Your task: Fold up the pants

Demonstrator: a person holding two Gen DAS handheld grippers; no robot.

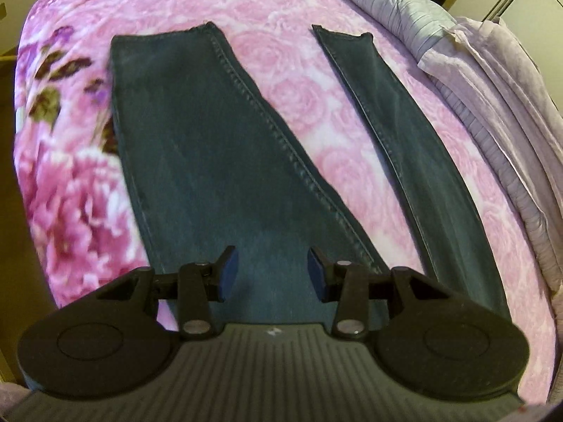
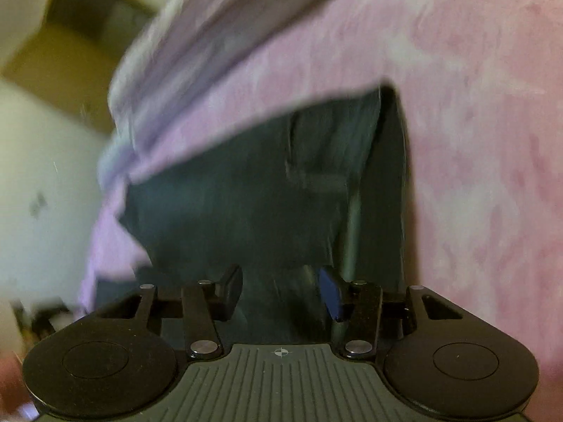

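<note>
Left wrist view: one pair of dark blue pants [image 1: 197, 147] lies flat on my bed, on a pink floral blanket [image 1: 292, 81]. Two legs, counted. Both run long axis from the bottom of the frame up to the top, cuffs at the far end, spreading apart in a V with pink blanket showing between them. The left leg [image 1: 183, 123] is wide and takes the centre left of the frame, cuff at upper left centre, stitched seam along its right edge. The right leg [image 1: 397, 133] looks narrower and slants to upper right, cuff near the top right of centre. At the right edge of the frame sits a pile of pale lilac bedding [image 1: 492, 98], just beside the right leg.

My left tongs [image 1: 272, 272] sit at bottom centre over the near part of the left leg, partly open, nothing between the blue pads [image 1: 230, 270]. Whether the tips touch the cloth I cannot tell.

Right wrist view: heavily blurred. My right tongs [image 2: 281, 290] are at bottom centre, also parted, with dark pants [image 2: 253, 193] cloth behind the gap; no pinch visible. The dark cloth fills the middle of the frame, pink blanket [image 2: 475, 140] to the right and above, lilac bedding [image 2: 183, 52] in the upper left. Which part of the pants this is I cannot tell.
</note>
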